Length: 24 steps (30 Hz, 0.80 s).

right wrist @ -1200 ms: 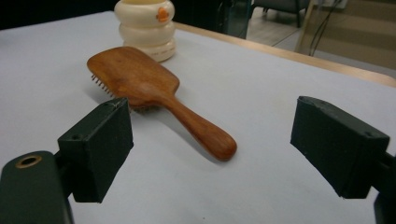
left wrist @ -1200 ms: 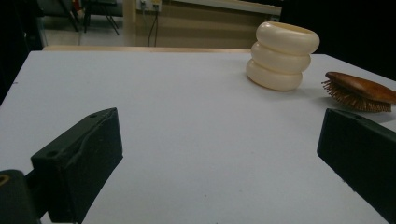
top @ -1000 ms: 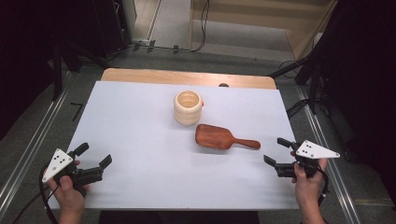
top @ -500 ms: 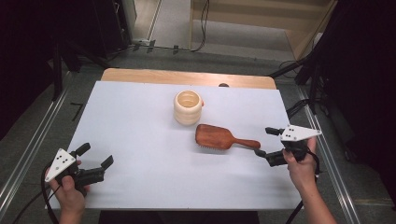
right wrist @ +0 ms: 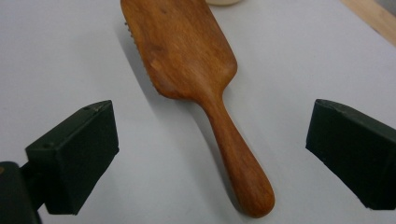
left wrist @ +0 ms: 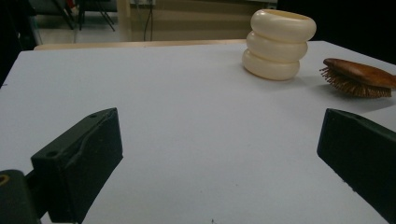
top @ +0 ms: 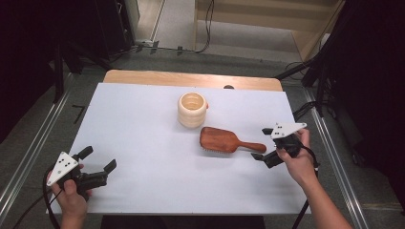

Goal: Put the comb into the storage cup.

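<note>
A: Location of the wooden hairbrush (top: 224, 140)?

B: Flat on the white table sheet (top: 143, 129), right of centre, bristles down, wooden back up. Handle aimed toward the right gripper (top: 261, 144); paddle end near the cream ringed cup (top: 192, 109), apart from it.

A: Expected handling?

B: Judged rigid and fairly light. Solid wood, no flex. Polished surface, so probably slick under hard pads. Weight biased toward the paddle; likely droop at the head if gripped at the far tip of the handle.

A: Recommended grip point?

B: Handle (right wrist: 233, 154), mid-length or slightly closer to the neck, across the narrow width. Bristle edge unsuitable: soft and uneven. Paddle possibly too wide for a secure hold.

A: State of the right tongs?

B: Spread wide, having just been opening. Nothing pressed between them. In the right gripper view, handle end lying between the two black jaws on the sheet, untouched on both sides.

A: Pose of the right hand (top: 293, 160)?

B: Forearm in from the lower right, gripper low over the sheet, roughly level, pointing left along the handle.

A: Left side?

B: Left gripper (top: 99, 163) near the front-left corner, well apart from the brush. Jaws open and empty, facing across the sheet toward cup (left wrist: 279, 44) and brush (left wrist: 357, 77).
</note>
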Each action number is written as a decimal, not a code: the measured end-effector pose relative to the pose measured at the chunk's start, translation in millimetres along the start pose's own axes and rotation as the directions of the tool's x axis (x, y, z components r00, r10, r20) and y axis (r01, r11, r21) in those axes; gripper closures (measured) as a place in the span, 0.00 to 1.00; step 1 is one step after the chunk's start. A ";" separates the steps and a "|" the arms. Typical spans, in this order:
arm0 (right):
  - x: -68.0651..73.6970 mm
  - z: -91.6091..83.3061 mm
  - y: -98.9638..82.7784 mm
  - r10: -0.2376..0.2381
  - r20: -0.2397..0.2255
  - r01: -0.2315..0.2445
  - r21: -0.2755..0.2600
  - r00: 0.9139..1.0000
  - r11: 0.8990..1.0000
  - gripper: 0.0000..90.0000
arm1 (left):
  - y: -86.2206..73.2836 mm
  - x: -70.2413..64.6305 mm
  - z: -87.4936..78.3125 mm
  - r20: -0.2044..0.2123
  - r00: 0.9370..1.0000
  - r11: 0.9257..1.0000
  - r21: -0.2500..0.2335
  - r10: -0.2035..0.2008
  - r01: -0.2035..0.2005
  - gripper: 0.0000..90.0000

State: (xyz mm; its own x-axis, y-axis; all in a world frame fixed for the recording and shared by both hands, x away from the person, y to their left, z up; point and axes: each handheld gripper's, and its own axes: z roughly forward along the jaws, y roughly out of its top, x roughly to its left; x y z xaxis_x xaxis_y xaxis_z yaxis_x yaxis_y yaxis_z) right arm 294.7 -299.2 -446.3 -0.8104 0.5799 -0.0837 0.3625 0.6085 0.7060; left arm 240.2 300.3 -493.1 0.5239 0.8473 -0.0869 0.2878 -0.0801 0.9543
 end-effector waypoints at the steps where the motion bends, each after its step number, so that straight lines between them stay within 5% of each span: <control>1: 0.0 0.0 0.0 0.000 0.000 0.000 0.000 1.000 1.000 0.00 | 0.0 0.0 0.0 0.000 1.000 1.000 0.000 0.000 0.000 0.00; 10: -1.9 11.4 15.1 -0.059 0.014 0.057 0.087 0.998 0.995 0.00 | 0.0 -0.7 0.4 -0.003 1.000 1.000 0.003 0.006 -0.006 0.00; 19: -7.2 30.2 24.9 -0.071 -0.068 0.082 0.175 0.995 0.981 0.00 | 0.1 -1.1 0.7 -0.002 1.000 1.000 0.004 0.009 -0.009 0.00; 24: -6.3 45.1 28.2 -0.076 -0.079 0.093 0.236 0.994 0.967 0.14 | 0.1 -1.0 0.9 -0.002 1.000 1.000 0.007 0.012 -0.012 0.00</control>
State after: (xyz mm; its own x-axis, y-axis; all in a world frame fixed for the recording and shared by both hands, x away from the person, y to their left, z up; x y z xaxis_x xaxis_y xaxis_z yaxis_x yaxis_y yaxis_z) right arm 330.8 -261.3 -457.6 -0.8695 0.4871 -0.0815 0.3839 0.7705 0.5088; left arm 240.5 299.0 -493.2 0.5255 0.8475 -0.0744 0.2866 -0.0940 0.9534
